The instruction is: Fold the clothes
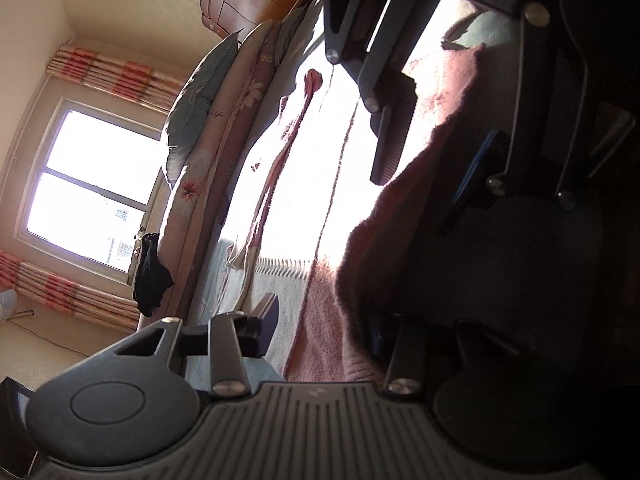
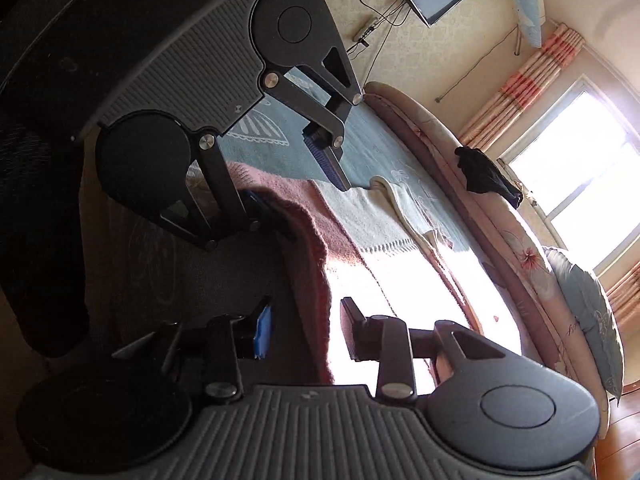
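On the sunlit bed, left claw and right claw each straddle the sweater edge, fingers spread, nothing pinched.

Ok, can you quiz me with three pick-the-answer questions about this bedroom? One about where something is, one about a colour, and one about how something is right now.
1. Where is the black cloth?
A) on the floor
B) on the edge of the bed, by the window
C) hanging on the wall

2. What colour is the fuzzy sweater on the bed?
A) green
B) yellow
C) pink

3. How are the curtains?
A) pulled aside
B) closed across the window
C) lying on the bed

Answers:
1 B: it is draped over the bed's padded edge near the window.
2 C: its fuzz shows pink in the sunlight.
3 A: the glass is uncovered and bright.
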Tool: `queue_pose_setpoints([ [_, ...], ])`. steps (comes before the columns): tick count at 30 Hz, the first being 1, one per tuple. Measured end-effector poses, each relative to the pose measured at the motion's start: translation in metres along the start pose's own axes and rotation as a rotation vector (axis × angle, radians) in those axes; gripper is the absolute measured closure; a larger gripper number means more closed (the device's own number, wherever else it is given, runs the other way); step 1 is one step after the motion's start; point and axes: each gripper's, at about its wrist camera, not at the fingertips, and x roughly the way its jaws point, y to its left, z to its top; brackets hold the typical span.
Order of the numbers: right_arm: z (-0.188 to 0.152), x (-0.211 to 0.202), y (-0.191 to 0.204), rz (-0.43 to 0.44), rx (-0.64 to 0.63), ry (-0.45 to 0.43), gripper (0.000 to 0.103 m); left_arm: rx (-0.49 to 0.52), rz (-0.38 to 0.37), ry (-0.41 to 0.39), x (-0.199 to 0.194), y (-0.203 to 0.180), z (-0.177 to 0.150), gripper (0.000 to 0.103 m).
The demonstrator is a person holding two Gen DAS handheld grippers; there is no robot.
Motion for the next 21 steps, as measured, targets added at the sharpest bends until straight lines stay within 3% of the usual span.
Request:
queue_pose_setpoints([
  [5, -0.02, 0.006, -0.007, -0.024, 0.039, 0.046, 0.065, 0.024, -0.005, 0.007, -0.002, -0.003, -0.002, 0.06],
  [10, -0.015, 0.014, -0.004, -0.012, 0.02, 0.022, 0.065, 0.027, -0.009, 0.02, -0.004, -0.005, -0.004, 0.057],
  [11, -0.012, 0.016, -0.002, -0.007, 0.011, 0.021, 0.072, 0.031, -0.008, 0.021, -0.006, -0.007, -0.004, 0.057],
  [12, -0.01, 0.018, -0.001, -0.002, 0.012, 0.027, 0.091, 0.035, -0.007, 0.021, -0.007, -0.009, -0.005, 0.057],
  [13, -0.007, 0.02, -0.001, 0.005, 0.016, 0.032, 0.096, 0.041, -0.003, 0.02, -0.009, -0.012, -0.004, 0.057],
  [21, -0.003, 0.016, -0.01, 0.014, 0.045, 0.021, 0.096, 0.083, -0.016, -0.01, -0.002, -0.023, 0.012, 0.057],
])
